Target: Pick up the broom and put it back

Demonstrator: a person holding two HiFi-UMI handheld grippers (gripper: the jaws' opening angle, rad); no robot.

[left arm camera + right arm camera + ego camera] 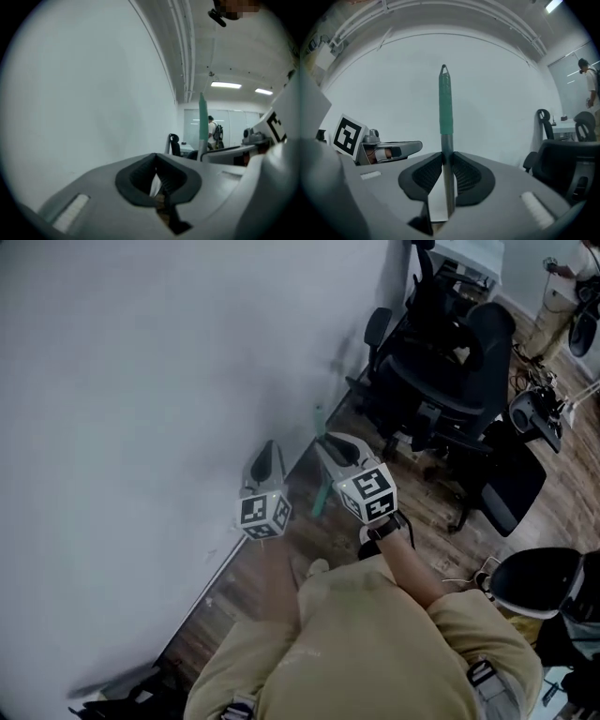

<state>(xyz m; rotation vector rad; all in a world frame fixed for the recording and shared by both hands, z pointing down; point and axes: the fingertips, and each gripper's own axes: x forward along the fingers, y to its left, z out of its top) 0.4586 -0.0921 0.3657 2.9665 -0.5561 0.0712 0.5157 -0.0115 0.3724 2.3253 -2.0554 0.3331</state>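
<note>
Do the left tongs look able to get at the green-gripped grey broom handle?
Probably yes: the left tongs hang beside the green-gripped grey broom handle with nothing between, though shut; the right tongs clamp it.

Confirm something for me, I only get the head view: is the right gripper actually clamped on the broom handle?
Observer: Yes. In the right gripper view, the right gripper is shut on the broom, on the grey shaft just below the green grip.
Operator: Left one helping?
Observer: No. The left gripper has its jaws together with nothing between them. The broom stands off to its right.
Operator: Handle tilted?
Observer: It reads upright in the right gripper view, with the hang loop at the top and the white wall behind it.
</note>
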